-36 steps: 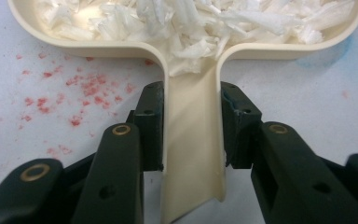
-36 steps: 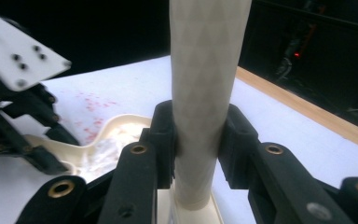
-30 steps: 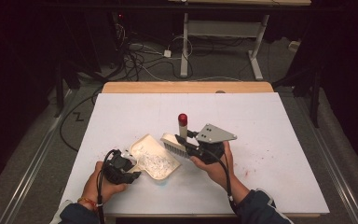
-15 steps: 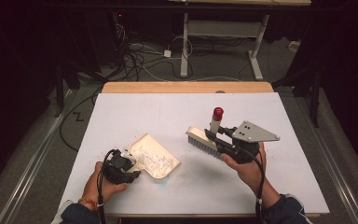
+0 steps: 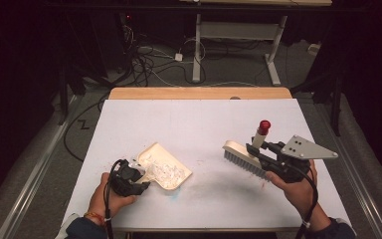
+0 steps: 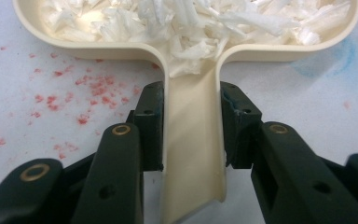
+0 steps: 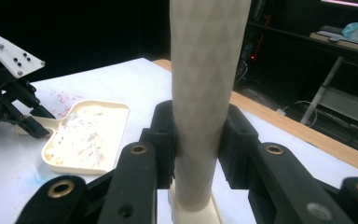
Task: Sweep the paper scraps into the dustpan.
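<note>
A cream dustpan (image 5: 163, 164) full of white shreds (image 6: 205, 18) lies on the white table at front left. My left gripper (image 5: 138, 175) is shut on the dustpan's handle (image 6: 193, 140), its pads (image 6: 150, 126) pressing both sides. At the right, my right gripper (image 5: 258, 152) is shut on the upright handle (image 7: 204, 93) of a cream hand brush (image 5: 242, 157) with a red tip (image 5: 264, 124). The brush is held near the tabletop with its bristles pointing down, well apart from the dustpan (image 7: 86, 135).
Red specks (image 6: 60, 93) and a faint blue smear (image 6: 326, 60) mark the white table cover (image 5: 199, 124). A wooden table edge (image 5: 199, 93) runs along the far side. Cables and metal desk legs (image 5: 196, 45) lie on the floor beyond.
My right gripper has carried the brush from beside the dustpan to the right side of the table. The left gripper and the dustpan have stayed put.
</note>
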The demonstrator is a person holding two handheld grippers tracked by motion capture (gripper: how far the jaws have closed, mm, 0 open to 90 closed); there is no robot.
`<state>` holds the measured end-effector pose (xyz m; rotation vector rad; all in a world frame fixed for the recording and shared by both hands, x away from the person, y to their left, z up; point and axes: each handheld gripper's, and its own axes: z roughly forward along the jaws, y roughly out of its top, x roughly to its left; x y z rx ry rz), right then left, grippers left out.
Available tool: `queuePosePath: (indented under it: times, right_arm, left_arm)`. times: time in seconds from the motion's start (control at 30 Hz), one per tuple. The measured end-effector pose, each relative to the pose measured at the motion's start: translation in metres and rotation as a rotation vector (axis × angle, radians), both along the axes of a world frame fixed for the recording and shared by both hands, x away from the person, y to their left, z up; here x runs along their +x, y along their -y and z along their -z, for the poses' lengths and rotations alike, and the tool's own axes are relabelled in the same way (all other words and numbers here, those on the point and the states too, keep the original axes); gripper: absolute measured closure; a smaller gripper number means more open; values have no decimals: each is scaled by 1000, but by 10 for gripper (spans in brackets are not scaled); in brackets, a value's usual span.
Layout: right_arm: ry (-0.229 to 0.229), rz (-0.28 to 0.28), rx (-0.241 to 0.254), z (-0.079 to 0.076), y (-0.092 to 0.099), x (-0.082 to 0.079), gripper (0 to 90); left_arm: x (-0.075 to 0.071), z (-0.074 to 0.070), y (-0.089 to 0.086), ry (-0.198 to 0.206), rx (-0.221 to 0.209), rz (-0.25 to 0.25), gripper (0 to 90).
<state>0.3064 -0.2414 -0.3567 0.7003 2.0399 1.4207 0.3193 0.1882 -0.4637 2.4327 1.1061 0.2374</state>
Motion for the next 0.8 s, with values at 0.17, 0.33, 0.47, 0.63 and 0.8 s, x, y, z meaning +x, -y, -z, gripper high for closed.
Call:
queuePosePath:
  times: [0.17,0.33,0.47,0.63,0.8]
  right_arm:
    - [-17,7,-9,1,18,-8,709]
    - [-39,9,-17,4,30,-15,709]
    - [-56,5,-17,6,38,-19,709]
    - [-79,1,-34,11,45,-24,709]
    - [-104,-5,-45,17,51,-29,709]
  left_arm:
    - [0,1,-2,-3,-7,-10,632]
    - [1,2,-4,1,-12,-20,632]
    - [0,1,-5,4,-13,-28,632]
    - [0,1,-9,5,-17,-40,632]
    - [1,1,-12,10,-25,-56,632]
